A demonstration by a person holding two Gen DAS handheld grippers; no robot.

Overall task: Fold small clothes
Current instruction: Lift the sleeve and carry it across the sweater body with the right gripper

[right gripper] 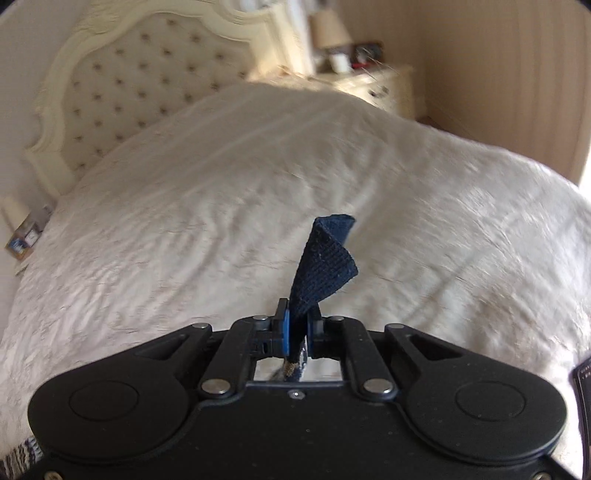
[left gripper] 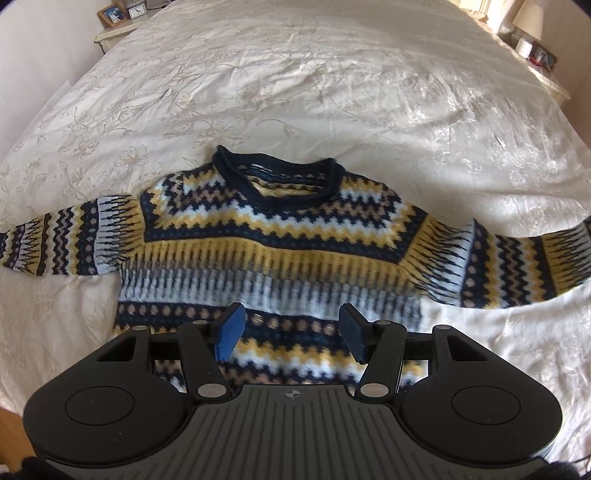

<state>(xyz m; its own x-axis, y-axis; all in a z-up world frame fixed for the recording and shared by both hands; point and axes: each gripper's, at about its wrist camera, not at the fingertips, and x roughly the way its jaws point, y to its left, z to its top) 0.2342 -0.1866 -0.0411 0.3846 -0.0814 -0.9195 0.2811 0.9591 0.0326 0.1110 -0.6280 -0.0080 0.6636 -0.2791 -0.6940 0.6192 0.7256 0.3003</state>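
The right wrist view is smearing with motion blur, so the tufted headboard [right gripper: 122,85], the lamp [right gripper: 330,35] and the nightstand [right gripper: 384,88] beyond the bed are showing only as soft shapes. In the left wrist view the patterned knit sweater [left gripper: 273,236] is lying flat and face up on the cream bedspread [left gripper: 295,92], collar pointing away toward the head of the bed, both sleeves spread out sideways. The left sleeve end is running off the frame edge, the right sleeve is reaching the opposite edge, and the sweater's hem is disappearing under the black body of the left tool [left gripper: 291,334], so I cannot make out where the bottom edge is lying.

The left tool is hanging over the lower middle of the sweater with its blue pads [left gripper: 229,332] standing about half apart, nothing between them, and I cannot tell whether the tips are touching the knit.

The right tool [right gripper: 297,332] is pinching a strip of dark navy knit fabric [right gripper: 325,266], its pads nearly together on it; the fabric is sticking up past the fingertips and curling over at the top. A bit of patterned knit is peeking out below the pads, and another patch is showing at the bottom left corner. Which part of the sweater this is, I cannot say
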